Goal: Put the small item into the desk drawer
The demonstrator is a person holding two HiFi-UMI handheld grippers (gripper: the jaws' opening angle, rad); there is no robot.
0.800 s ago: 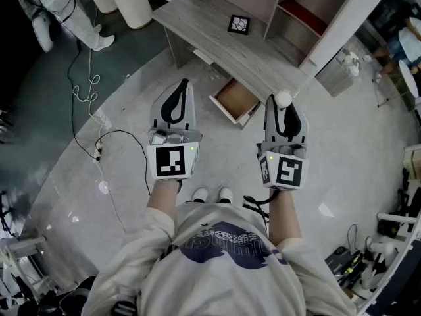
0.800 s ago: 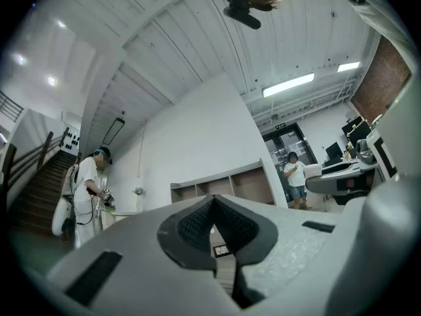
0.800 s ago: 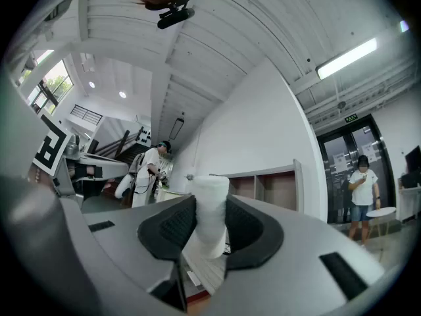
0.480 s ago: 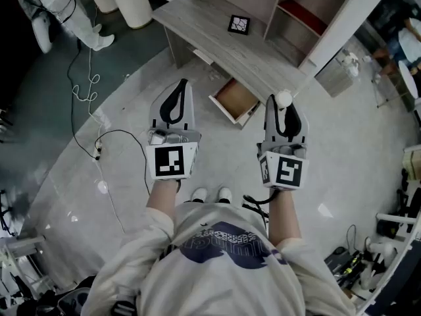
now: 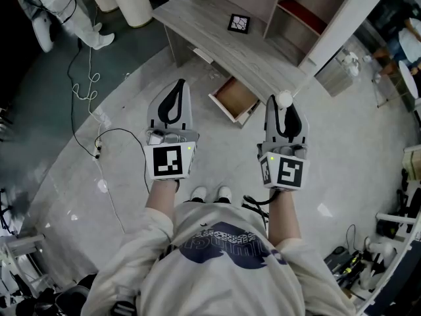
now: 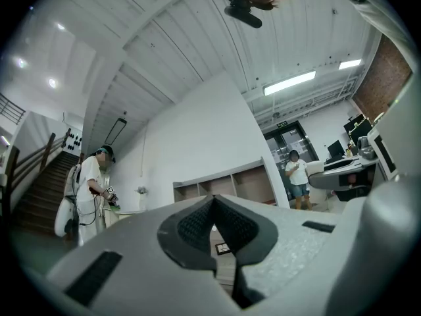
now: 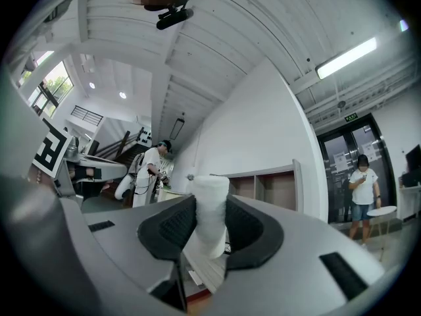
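A small white item (image 5: 283, 99) sticks out past the tips of my right gripper (image 5: 283, 105), whose pads are shut on it; in the right gripper view it is a pale, rough cylinder (image 7: 209, 214) squeezed between the black pads. My left gripper (image 5: 176, 92) is held beside it at the same height, shut, with nothing between its pads (image 6: 197, 229). Below and between the two grippers, the wooden desk drawer (image 5: 235, 99) stands pulled out from under the grey desk (image 5: 217, 38), its inside bare. Both grippers point roughly level toward the desk.
A shelf unit (image 5: 289, 12) stands on the desk's far side, and a square marker card (image 5: 239, 24) lies on the desktop. A black cable (image 5: 112, 143) trails over the floor at the left. A person in white (image 5: 52, 12) stands at the far left.
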